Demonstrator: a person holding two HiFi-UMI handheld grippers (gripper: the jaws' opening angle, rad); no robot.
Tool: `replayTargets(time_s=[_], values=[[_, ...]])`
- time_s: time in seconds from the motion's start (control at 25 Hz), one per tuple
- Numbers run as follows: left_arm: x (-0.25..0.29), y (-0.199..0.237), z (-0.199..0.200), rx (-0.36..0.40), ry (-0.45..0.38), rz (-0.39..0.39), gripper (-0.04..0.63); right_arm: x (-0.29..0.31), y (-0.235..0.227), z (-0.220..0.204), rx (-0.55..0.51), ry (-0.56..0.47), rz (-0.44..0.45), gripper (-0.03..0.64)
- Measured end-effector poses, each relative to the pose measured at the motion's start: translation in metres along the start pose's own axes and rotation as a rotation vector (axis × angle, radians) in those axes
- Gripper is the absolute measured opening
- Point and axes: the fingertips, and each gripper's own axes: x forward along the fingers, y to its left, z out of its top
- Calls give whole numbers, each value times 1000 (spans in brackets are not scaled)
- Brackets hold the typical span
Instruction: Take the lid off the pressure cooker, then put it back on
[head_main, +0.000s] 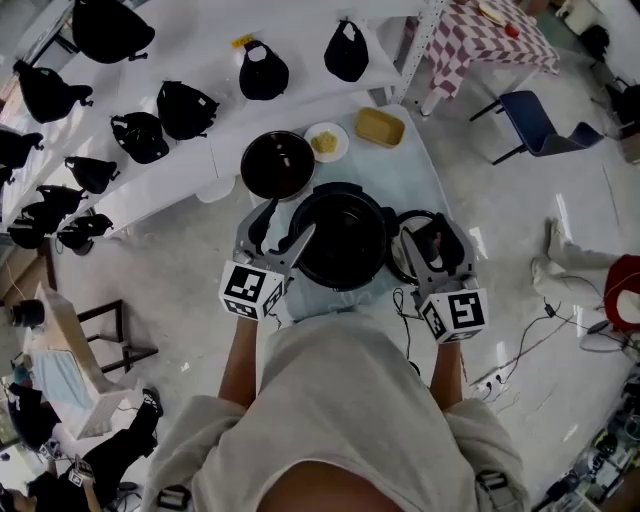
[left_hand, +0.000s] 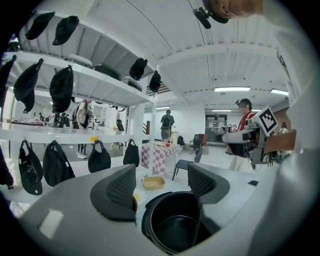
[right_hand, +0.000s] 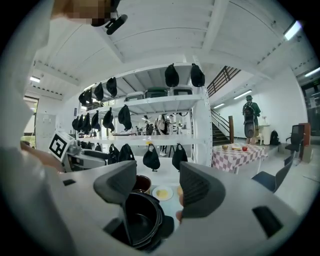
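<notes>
Left claw (left_hand: 161, 184), right claw (right_hand: 157, 187) agape — staircase (right_hand: 219, 125) in right gripper view only

The person wore a pale grey short-sleeved shirt (head_main: 345, 400). The grey left gripper (head_main: 282, 230) and right gripper (head_main: 430, 238) each bore a white cube with black square markers (head_main: 250, 289) and dark, cross-hatched fingers (left_hand: 121, 187).

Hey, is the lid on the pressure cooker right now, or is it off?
Off. The pressure cooker is open on top; all three views look right into its dark, bare interior.
</notes>
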Motion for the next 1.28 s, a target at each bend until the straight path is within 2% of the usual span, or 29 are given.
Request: replayTargets(time_s=[0.28,0.52,0.76,0.88,1.04,1.28], values=[[8,-6,-8,-14,16,-28,321,-2,-11,-26,-5,68,-33,268],[18,-19,-8,-6,28,-57,321,-6,-43,-87,23,211,-68,273],[21,-30,-8,-3,38,-69,321,-9,-77,-180,83,432,-63,283],[23,-34,-9,-5,41,-70,321,-7,-90,-234,142,567,-38,293],[24,-39,-10,-5,45,-71,321,-7,-105,-299,172,752,-30,296],[20,-37,-19,-15,68,-50,321,-12,-120,-353,160,955,-27,299]])
